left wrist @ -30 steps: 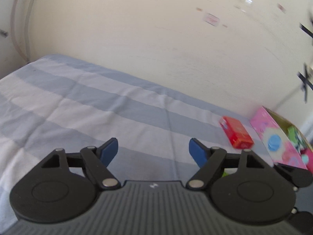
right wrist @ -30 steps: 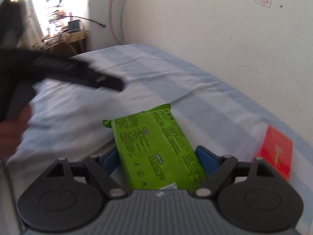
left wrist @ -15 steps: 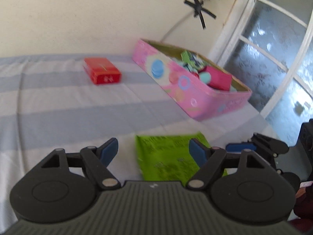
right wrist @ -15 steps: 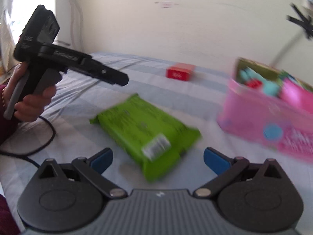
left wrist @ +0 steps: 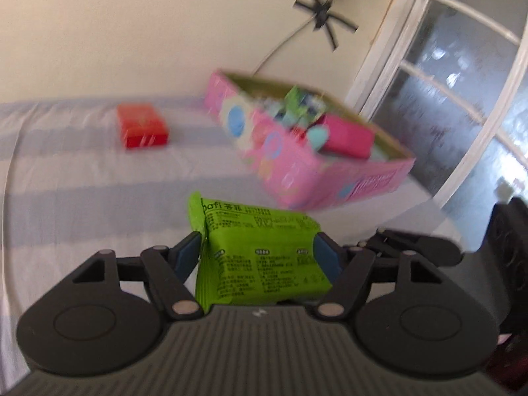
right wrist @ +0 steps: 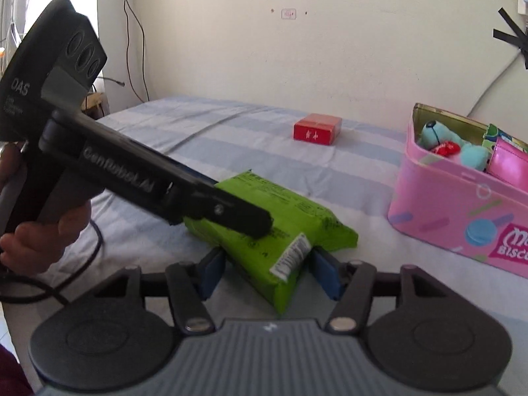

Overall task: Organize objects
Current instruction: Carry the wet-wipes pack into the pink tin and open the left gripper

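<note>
Both grippers closing on one green wipes pack [right wrist: 264,227], likely a two-handed lift toward the box. Right gripper [right wrist: 269,272]: blue pads flank the pack's near end; contact can't be confirmed. Left gripper [left wrist: 259,257]: pads pinch the other end, wrapper creasing. Pack: soft, crinkly printed plastic, pillow-shaped, on a striped bedsheet [right wrist: 231,138]. Red carton [right wrist: 316,131] at 12 o'clock, rigid, glossy. Pink biscuit box [right wrist: 455,204] at 2 o'clock, open-topped, holding a plush toy and packets.
</note>
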A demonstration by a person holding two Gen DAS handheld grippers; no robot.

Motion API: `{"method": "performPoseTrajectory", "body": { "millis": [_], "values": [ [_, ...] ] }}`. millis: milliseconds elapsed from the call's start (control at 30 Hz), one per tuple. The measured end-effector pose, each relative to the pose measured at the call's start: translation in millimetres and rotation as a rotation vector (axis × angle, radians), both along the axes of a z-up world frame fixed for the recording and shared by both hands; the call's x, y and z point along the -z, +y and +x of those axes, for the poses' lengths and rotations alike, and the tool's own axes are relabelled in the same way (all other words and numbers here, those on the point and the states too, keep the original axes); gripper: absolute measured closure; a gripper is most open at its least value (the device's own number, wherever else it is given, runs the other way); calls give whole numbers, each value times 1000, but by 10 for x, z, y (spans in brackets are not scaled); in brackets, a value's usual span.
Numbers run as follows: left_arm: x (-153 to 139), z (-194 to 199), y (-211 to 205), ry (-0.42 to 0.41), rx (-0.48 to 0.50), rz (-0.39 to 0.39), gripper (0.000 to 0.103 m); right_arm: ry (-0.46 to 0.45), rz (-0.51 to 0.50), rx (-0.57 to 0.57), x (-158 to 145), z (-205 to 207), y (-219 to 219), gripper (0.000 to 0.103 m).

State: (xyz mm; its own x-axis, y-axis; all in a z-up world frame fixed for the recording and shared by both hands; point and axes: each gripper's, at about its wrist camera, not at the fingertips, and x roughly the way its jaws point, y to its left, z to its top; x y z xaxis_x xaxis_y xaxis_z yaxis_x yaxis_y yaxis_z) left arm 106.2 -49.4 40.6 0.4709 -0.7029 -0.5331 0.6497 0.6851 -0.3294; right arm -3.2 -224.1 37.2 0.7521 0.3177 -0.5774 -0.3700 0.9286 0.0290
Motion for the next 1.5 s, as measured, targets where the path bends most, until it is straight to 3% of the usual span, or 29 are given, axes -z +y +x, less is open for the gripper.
{"method": "performPoseTrajectory", "body": {
  "millis": [133,267,400,600,700,933,1100,1500],
  "values": [
    [-449,24,-289,-95,47,-66,29,-102,54,57,-288,-58,-246,46],
    [-628,126,-765,-144,91,-55,29,-145,60,127,-528,27,-585,46],
    [-585,353,-1199,-117,84,-29,29,-132,59,176,-685,159,-948,46],
    [-323,642,-1641,6,91,17,29,-125,-62,228,-653,492,-1351,46],
    [-231,619,-1734,-1,85,33,28,-118,-89,298,-546,635,-1576,37],
    [-169,596,-1758,-13,84,69,28,-143,36,320,-423,426,-1803,24],
    [-170,603,-1735,-2,56,67,28,-185,139,365,-439,292,-1890,24],
    [-319,135,-1463,-195,-46,179,28,-173,383,512,-422,-14,-2032,24]
  ]
}}
